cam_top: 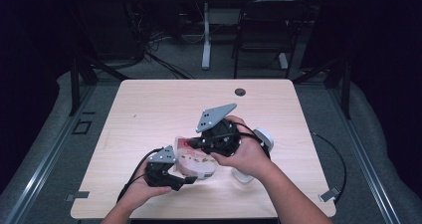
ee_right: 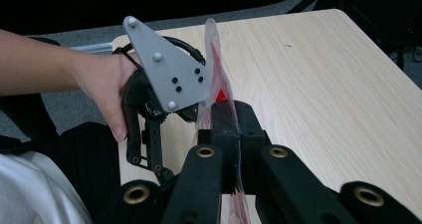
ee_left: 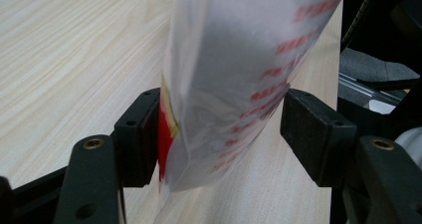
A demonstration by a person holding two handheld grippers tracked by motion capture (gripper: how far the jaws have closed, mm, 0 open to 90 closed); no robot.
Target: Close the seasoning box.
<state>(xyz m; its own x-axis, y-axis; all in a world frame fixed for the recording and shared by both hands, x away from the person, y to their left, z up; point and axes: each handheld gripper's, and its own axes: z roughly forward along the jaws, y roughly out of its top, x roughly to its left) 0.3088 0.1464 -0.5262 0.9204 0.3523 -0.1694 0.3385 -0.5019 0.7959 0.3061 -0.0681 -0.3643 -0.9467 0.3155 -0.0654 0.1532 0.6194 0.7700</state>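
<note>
A clear plastic bag (cam_top: 197, 163) with red print hangs between my two grippers over the light wooden table (cam_top: 149, 109). In the left gripper view the bag (ee_left: 239, 79) stands puffed between the wide-set jaws of my left gripper (ee_left: 221, 134), and both pads touch its sides. The left gripper (cam_top: 185, 178) sits at the bag's near left end. My right gripper (ee_right: 233, 122) is shut on the bag's thin top edge (ee_right: 215, 59), and it meets the bag from the right (cam_top: 191, 143). The left gripper's grey plate (ee_right: 169, 69) stands just beyond, held by a hand.
A white object (cam_top: 264, 137) lies on the table under the right wrist, with another white piece (cam_top: 243, 176) near the front edge. A cable hole (cam_top: 240, 91) marks the table's far side. A dark chair (cam_top: 266, 30) and a desk leg (cam_top: 206, 40) stand beyond the table.
</note>
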